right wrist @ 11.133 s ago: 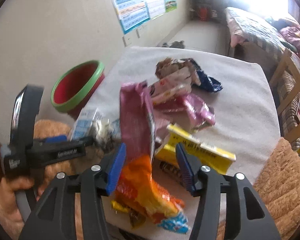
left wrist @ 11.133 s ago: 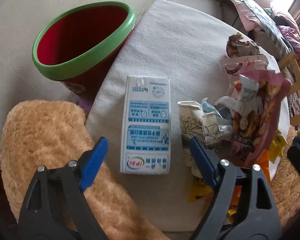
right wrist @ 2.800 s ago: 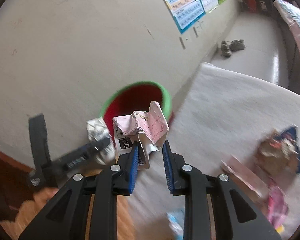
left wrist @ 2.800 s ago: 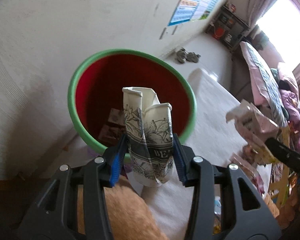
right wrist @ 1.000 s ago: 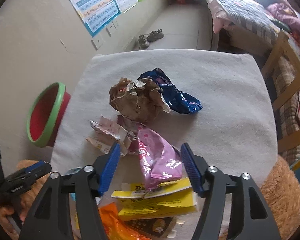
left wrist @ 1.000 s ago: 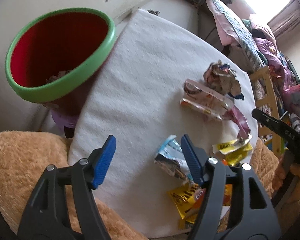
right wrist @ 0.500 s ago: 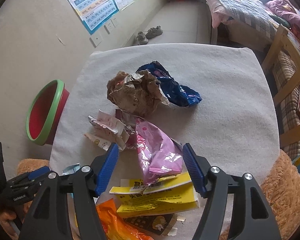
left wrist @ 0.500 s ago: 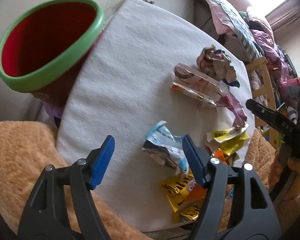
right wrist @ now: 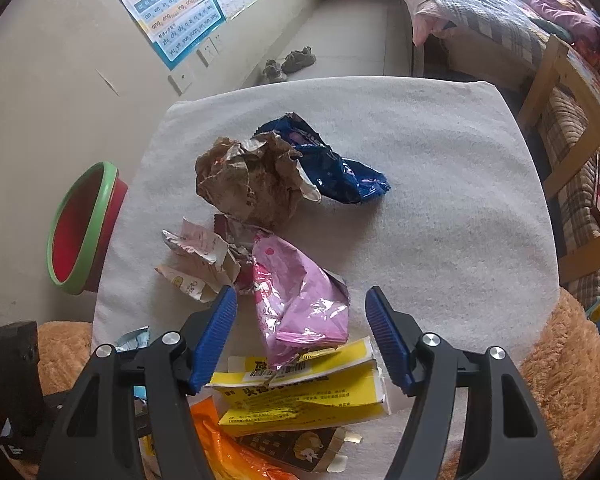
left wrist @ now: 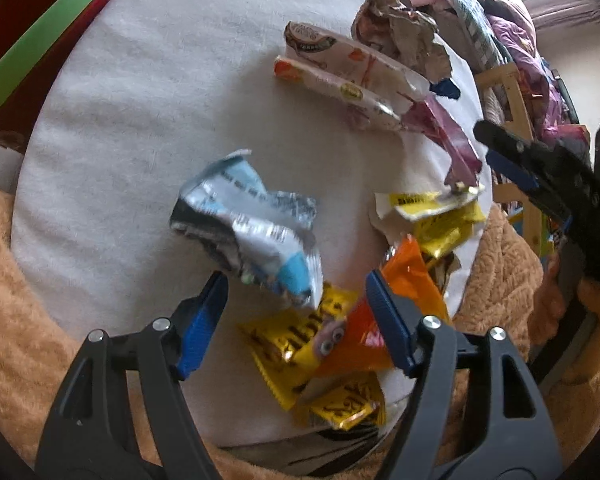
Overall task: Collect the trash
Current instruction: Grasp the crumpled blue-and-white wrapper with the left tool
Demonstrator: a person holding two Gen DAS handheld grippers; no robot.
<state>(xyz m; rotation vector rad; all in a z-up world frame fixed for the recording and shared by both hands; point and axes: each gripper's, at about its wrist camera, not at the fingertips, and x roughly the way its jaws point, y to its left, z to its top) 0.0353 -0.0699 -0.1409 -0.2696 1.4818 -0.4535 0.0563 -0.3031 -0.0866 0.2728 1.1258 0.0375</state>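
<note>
Left gripper [left wrist: 296,296]: jaws well apart, gripping nothing; crumpled silver-blue wrapper [left wrist: 252,232] just ahead of its tips, yellow wrapper [left wrist: 296,348] and orange wrapper [left wrist: 380,320] between them on the white cloth [left wrist: 140,120].
Right gripper [right wrist: 300,316]: jaws well apart, gripping nothing; pink wrapper [right wrist: 300,300] between its tips, yellow carton [right wrist: 300,392] under them; brown crumpled bag [right wrist: 248,184] and blue wrapper [right wrist: 332,164] farther ahead.
Bin [right wrist: 80,228], red with green rim: far left of the right gripper, beside the cloth; contents cannot be made out.

One red bin [right wrist: 82,228], two shoes [right wrist: 288,63], two wall posters [right wrist: 180,12]
</note>
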